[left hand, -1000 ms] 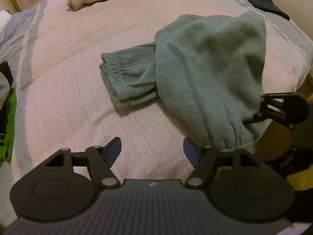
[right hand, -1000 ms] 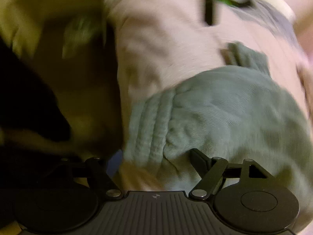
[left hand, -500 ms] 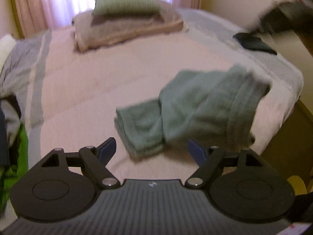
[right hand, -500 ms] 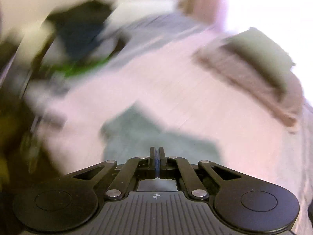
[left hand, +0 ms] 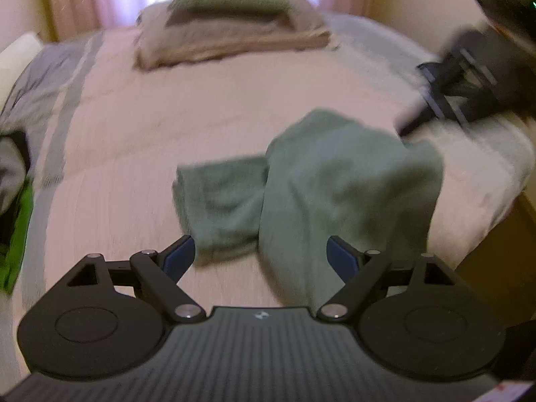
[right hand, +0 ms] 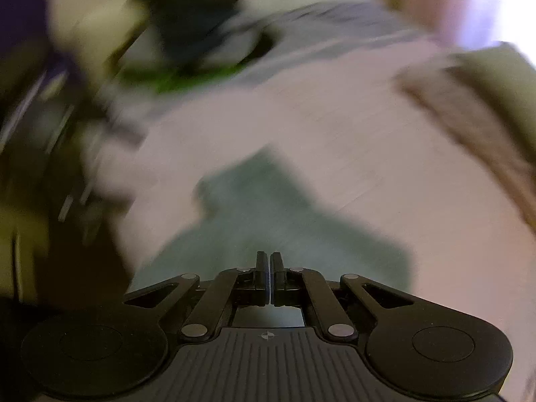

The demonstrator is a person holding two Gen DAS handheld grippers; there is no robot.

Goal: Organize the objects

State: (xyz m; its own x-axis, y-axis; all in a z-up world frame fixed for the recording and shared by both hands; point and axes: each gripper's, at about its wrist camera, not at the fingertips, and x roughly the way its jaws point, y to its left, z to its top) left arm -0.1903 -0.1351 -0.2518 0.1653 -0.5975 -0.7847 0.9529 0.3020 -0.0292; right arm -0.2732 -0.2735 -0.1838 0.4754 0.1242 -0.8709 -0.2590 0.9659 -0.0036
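Green sweatpants (left hand: 335, 187) lie partly folded on the pink bedspread (left hand: 167, 127), one leg folded over to the left. My left gripper (left hand: 259, 256) is open and empty, hovering just in front of the pants. My right gripper (right hand: 269, 268) is shut with nothing between its fingers; it shows in the left wrist view (left hand: 469, 77) above the pants' far right corner. The pants appear blurred in the right wrist view (right hand: 268, 221).
Stacked pillows (left hand: 231, 26) sit at the head of the bed. A pile of clothes with a bright green item (left hand: 13, 234) lies at the bed's left edge. The bed's right edge (left hand: 502, 194) drops off to a wooden frame.
My right gripper let go of the pants' cuff, shut, and rose up and back. The cuff end now lies folded over on the bed. My left gripper pulled back, then moved closer again.
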